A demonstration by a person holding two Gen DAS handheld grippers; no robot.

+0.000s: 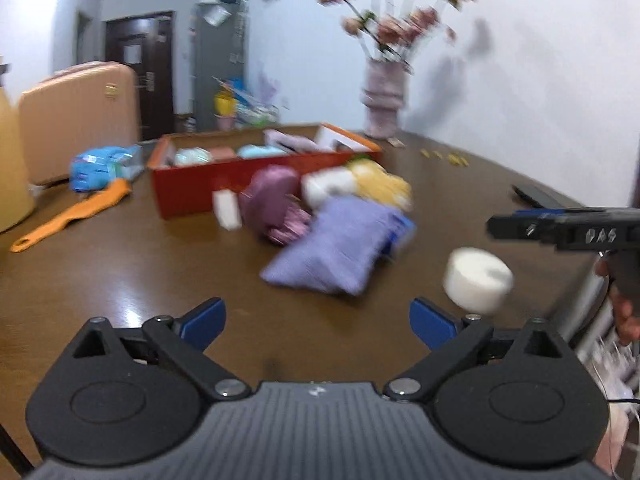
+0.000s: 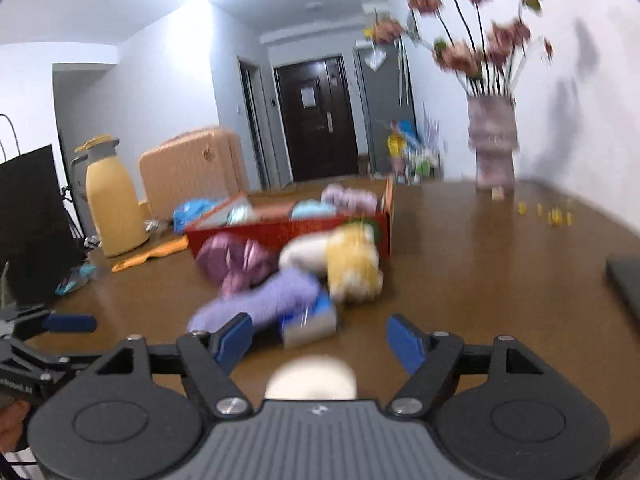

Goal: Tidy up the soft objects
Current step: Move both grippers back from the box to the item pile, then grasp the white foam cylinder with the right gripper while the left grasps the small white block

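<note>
Motion blur smears the pile of soft objects (image 1: 340, 216) and the flowers (image 2: 480, 40) in both views. The white round object (image 2: 312, 378) is partly hidden behind the right gripper's body. The dark slab (image 2: 626, 280) is cut off by the frame edge.

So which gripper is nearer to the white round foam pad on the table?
Right. The white round foam pad lies just under the open right gripper, between its jaws. The open left gripper is beside it, pad off its right jaw.
</note>
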